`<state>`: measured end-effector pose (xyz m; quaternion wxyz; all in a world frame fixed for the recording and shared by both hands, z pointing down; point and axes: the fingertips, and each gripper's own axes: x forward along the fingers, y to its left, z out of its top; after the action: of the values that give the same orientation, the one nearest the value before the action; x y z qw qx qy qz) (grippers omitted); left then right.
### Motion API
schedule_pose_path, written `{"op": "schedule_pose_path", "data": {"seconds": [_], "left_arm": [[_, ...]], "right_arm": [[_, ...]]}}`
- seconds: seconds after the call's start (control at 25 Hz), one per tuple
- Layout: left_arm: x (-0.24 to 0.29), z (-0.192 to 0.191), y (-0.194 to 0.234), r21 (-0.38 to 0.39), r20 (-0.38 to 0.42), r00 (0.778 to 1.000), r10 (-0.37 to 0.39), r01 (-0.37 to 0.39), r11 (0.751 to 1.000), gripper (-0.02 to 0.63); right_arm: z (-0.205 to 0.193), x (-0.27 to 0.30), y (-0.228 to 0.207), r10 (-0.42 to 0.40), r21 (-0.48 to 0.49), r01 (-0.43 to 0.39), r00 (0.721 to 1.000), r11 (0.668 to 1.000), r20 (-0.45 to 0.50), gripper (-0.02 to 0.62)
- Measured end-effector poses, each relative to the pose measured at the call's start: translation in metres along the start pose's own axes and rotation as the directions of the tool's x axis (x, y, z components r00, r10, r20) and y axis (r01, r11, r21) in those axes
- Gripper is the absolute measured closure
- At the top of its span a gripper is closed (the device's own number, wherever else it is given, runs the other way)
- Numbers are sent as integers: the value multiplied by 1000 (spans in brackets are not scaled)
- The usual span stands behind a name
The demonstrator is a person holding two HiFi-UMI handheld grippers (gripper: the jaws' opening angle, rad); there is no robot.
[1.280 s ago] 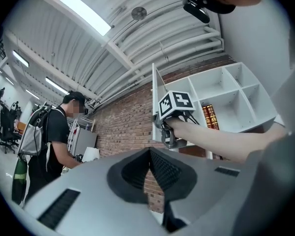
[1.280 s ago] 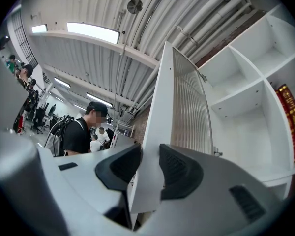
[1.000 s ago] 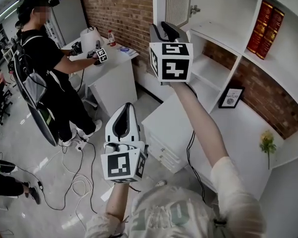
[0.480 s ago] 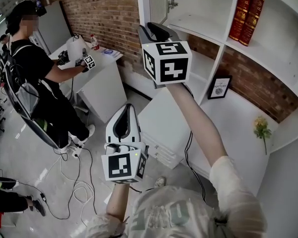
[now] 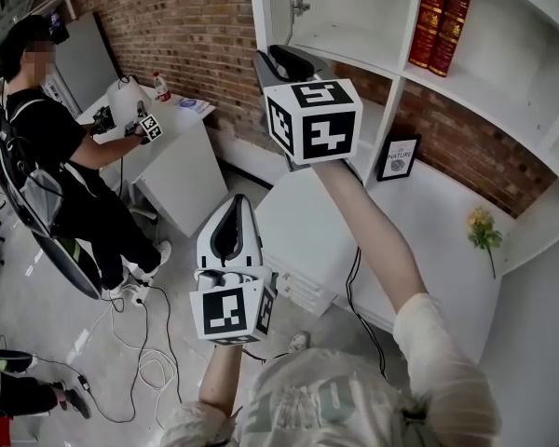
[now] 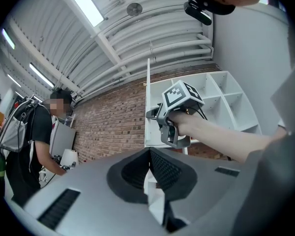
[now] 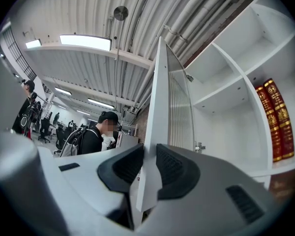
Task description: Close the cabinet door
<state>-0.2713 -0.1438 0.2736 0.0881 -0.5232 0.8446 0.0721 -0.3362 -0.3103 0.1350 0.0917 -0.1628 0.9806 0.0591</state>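
Now the cabinet door (image 7: 160,92) sits between the closing right tongs (image 7: 148,150).

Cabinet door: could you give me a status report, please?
Right gripper jaws just closing on cabinet door edge; door open. Left gripper shut, empty. Nothing seen blocking.

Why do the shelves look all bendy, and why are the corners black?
Right gripper view: the wide-angle lens curves the shelves and cabinet door, leaves black corners, and the ceiling light glares white. Left gripper view: same rounding and dark rim. Head view: milder bending; the brick wall leans.
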Motion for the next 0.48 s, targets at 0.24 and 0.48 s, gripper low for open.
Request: {"op": "schedule_pose_path", "data": {"seconds": [0.24,0.48], "left_arm": [[6,0,-16,-3,4,1000,-26,27,1000,592],[16,-3,-35,2,5,997,-77,77,997,592]], "right_arm": [[2,-17,-16,-29,-67,30,1000,997,13,508],[4,-39,-49,-84,-66,84,996,994,6,511]]}}
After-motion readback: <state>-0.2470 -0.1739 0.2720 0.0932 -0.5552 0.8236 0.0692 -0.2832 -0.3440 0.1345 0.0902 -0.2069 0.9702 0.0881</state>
